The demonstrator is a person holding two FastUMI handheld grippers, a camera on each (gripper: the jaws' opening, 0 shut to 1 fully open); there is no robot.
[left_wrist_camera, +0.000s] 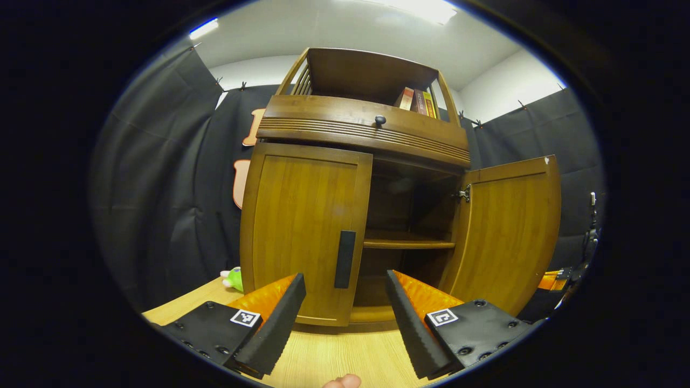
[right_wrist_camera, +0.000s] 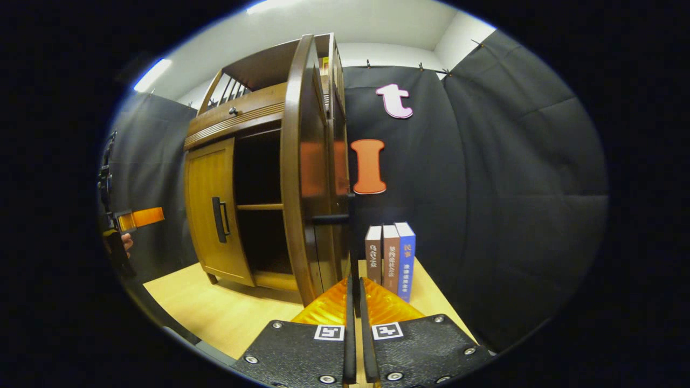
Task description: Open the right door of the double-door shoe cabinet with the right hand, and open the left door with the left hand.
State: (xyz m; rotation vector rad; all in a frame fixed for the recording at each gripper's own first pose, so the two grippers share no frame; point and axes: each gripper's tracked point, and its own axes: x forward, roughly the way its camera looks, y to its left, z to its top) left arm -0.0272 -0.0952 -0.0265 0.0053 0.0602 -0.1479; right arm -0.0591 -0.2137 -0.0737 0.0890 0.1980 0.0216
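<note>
Two doors on the shoe cabinet, and they stand differently: the right door swung wide, showing a shelf inside the cabinet, the left door flat against the cabinet front with its dark handle upright near the middle seam. Left gripper hovers just in front of that handle, fingers spread wide, nothing between them. Over in the right gripper view, the right gripper has its fingers pressed together, nothing visibly between them, just beside the open door's outer edge. Books stand upright on the wooden table to the right of the cabinet; more books sit up in the cabinet's top shelf. A green toy peeks out at the cabinet's left foot.
</note>
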